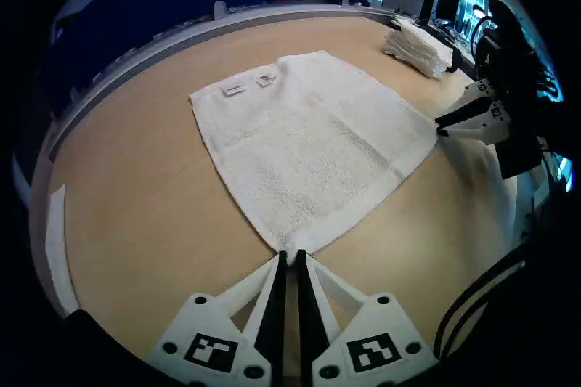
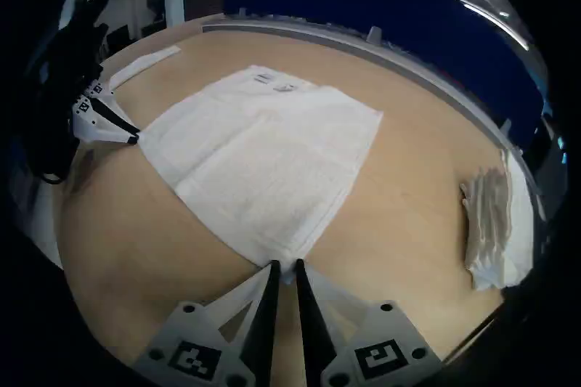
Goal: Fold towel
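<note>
L tool pinching towel corner, R tool opp.

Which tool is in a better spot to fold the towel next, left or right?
Neither wins, probably: the left tool and the right tool each pinch a near corner of the flat towel, so both look ready to carry that edge across together.

Left gripper and right gripper match: white triangular finger bodies, black inner strips running to the tips, black-and-white square tags and dark screw holes behind the claw.
</note>
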### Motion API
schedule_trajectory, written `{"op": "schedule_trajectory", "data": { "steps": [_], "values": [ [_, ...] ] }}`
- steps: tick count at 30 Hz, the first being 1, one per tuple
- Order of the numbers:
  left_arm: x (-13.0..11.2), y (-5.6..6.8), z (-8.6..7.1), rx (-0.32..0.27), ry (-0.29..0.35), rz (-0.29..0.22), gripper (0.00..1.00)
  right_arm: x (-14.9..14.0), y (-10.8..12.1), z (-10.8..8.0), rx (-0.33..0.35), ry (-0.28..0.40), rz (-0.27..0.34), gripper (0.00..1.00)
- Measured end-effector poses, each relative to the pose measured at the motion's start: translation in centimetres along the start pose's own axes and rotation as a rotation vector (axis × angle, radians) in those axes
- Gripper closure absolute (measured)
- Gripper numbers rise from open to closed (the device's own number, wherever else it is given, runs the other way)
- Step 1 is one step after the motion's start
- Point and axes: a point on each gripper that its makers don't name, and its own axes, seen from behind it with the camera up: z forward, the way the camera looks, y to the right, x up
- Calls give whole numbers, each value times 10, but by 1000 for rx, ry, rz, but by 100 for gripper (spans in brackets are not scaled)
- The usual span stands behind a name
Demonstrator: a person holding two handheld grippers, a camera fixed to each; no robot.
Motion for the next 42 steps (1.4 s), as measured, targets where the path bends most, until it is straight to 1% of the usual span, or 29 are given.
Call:
{"op": "schedule_trajectory", "data": {
  "steps": [5,9,14,20,27,29,32,35,38,42],
  "values": [
    [5,2,-6,-2,14,-12,90,7,3,-6,4,13,11,83],
    [14,0,-15,1,29,-40,90,19,4,-16,5,30,18,83],
    [30,-1,-35,0,60,-76,90,38,5,-34,9,61,14,84],
    [44,2,-63,-9,83,-96,90,57,1,-57,24,96,12,85],
    [61,7,-89,-24,117,-138,90,71,-5,-80,44,128,44,86],
    [64,8,-93,-31,127,-153,90,72,-7,-82,51,130,54,86],
    [66,9,-94,-33,133,-165,90,71,-9,-82,55,133,68,86],
    [65,9,-92,-31,128,-162,90,71,-11,-80,62,129,77,86],
    [67,12,-93,-36,130,-153,90,74,-14,-83,66,130,73,86],
    [73,16,-99,-48,136,-150,90,81,-13,-92,64,135,62,87]
  ]
}}
